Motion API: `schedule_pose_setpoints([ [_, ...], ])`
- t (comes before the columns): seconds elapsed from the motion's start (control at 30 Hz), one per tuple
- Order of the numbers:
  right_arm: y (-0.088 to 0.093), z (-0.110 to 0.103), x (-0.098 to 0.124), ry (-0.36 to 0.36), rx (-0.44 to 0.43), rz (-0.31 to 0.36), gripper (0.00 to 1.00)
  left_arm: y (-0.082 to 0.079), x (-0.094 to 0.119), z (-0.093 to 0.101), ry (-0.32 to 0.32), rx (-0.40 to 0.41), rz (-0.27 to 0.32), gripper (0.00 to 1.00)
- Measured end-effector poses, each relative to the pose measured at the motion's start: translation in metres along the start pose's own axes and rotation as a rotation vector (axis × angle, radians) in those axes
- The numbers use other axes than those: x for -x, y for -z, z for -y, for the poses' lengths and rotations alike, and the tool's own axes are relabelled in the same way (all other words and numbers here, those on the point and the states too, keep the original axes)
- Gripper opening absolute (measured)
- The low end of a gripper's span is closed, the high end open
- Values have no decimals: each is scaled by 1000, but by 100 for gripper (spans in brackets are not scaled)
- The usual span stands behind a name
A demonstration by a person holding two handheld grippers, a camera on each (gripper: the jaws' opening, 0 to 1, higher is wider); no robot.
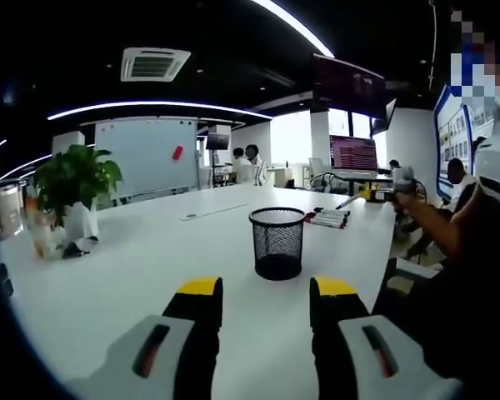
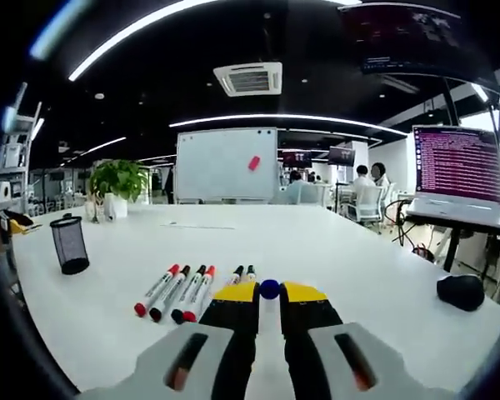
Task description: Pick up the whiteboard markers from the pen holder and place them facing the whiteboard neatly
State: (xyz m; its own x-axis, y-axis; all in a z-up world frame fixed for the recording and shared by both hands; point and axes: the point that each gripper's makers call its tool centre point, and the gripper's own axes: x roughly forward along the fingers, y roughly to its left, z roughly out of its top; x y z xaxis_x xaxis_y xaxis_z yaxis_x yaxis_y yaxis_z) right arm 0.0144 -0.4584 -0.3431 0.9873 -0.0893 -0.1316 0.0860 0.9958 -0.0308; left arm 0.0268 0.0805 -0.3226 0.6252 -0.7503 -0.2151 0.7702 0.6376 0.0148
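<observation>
1. In the left gripper view, our left gripper [image 1: 267,300] is up over the white table [image 1: 150,275]. Its two yellow tips are spread apart and there is nothing between them.
2. Just ahead of those tips is the black mesh pen holder [image 1: 277,242]. It stands upright on the table, and we cannot see any marker sticking out of it.
3. Farther back on the table, to the right, we see a row of markers [image 1: 327,218] lying side by side.
4. In the right gripper view, our right gripper [image 2: 269,292] pinches a marker with a blue cap [image 2: 269,289]. The blue cap pokes out between the yellow tips.
5. Beside it on the left, the row of markers [image 2: 179,292] lies flat on the table [image 2: 333,250]. Their red and black caps point at us and their other ends point at the whiteboard [image 2: 225,162].
6. The whiteboard stands at the far end of the table, with a small red thing [image 2: 253,162] stuck on it.
7. A green plant [image 2: 119,179] sits by the far left edge of the table, and the pen holder [image 2: 69,243] stands well to the left of the markers.
</observation>
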Motion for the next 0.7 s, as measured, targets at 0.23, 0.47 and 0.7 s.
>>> schedule_pose_setpoints([
  [0.23,1,2,-12,-6,21,-36,13,2,-2,1,4,1,-4,43],
  [0.47,13,5,-27,-11,31,-100,13,2,-2,1,4,4,-3,43],
  [0.7,28,4,-37,-18,54,-168,13,2,-1,-1,-1,2,-3,43],
])
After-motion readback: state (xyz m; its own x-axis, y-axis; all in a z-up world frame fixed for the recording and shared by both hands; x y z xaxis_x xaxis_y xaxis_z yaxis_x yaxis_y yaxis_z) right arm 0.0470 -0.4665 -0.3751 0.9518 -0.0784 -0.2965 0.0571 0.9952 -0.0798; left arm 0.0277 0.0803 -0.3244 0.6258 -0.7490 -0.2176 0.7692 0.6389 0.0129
